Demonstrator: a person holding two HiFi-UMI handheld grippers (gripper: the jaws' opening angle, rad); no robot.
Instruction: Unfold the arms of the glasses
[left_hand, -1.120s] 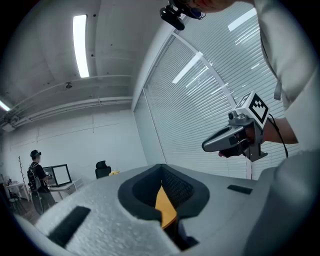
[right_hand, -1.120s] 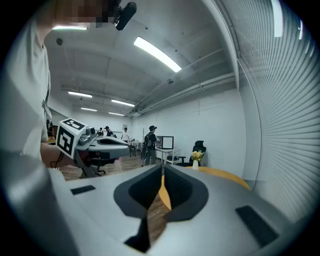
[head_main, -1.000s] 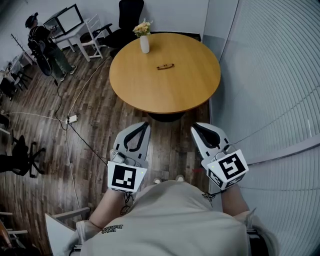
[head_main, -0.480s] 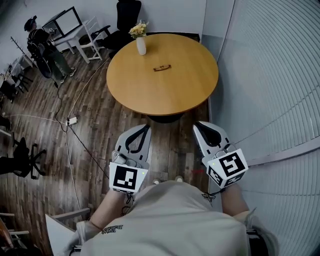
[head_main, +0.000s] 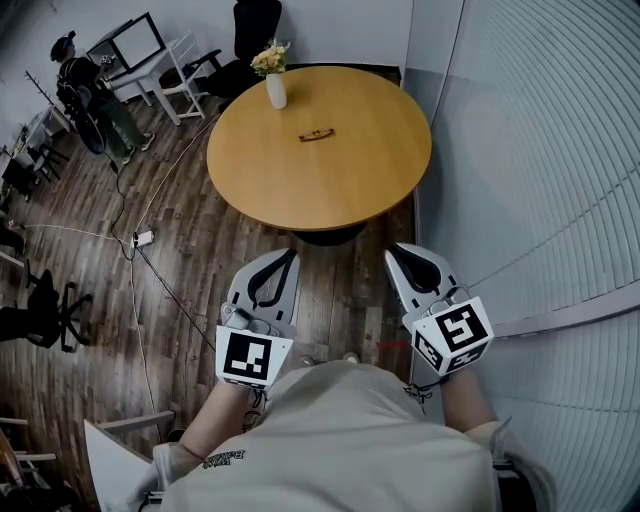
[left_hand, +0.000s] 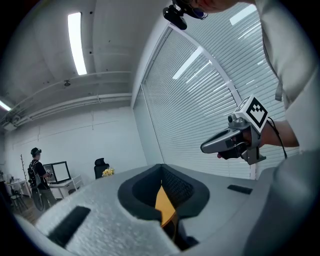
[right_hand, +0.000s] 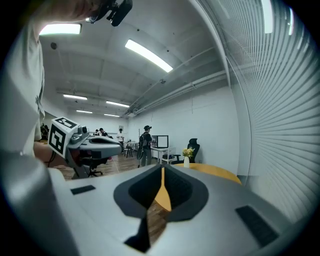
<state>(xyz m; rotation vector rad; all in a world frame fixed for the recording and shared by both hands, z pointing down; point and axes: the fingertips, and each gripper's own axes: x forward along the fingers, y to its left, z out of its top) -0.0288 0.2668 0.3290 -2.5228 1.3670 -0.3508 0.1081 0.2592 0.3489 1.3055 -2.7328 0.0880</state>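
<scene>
1. Head view: the person's torso (head_main: 340, 440) fills the bottom edge. Both forearms reach forward, and each hand holds a claw with its marker cube nearest the body.
2. Left claw (head_main: 291, 252): the jaws are fully together with nothing between them. Its own view shows only a sliver of orange tabletop through the hollow behind the tips.
3. Right claw (head_main: 392, 250): these jaws are also pressed together and empty. The same orange sliver, with a strip of floor below it, shows through the seam.
4. The claws sit side by side, well apart, both pointing roughly level over the dark plank floor (head_main: 200, 250).
5. Blinds (head_main: 540, 150): a slatted wall runs along the outer side of the right claw.
6. Table (head_main: 300, 195): it is round and orange-brown and stands ahead of both claws. In the head view its near edge lies just beyond the tips, and neither claw touches it.
7. Glasses (head_main: 316, 134): they lie on the tabletop past its middle, well ahead of both claws and closer to the left claw's line. They are too small to tell how the arms sit.
8. Vase (head_main: 276, 92): white, upright and holding yellow flowers, it stands near the table's far edge, beyond the glasses and to their left.
9. Power strip (head_main: 145, 238): it lies on the floor, off to the left of the left claw.
10. Farthest off, ahead and left of the left claw, a person (head_main: 88, 95) stands by a desk with a monitor (head_main: 130, 42). A black chair (head_main: 252, 35) sits behind the table.
</scene>
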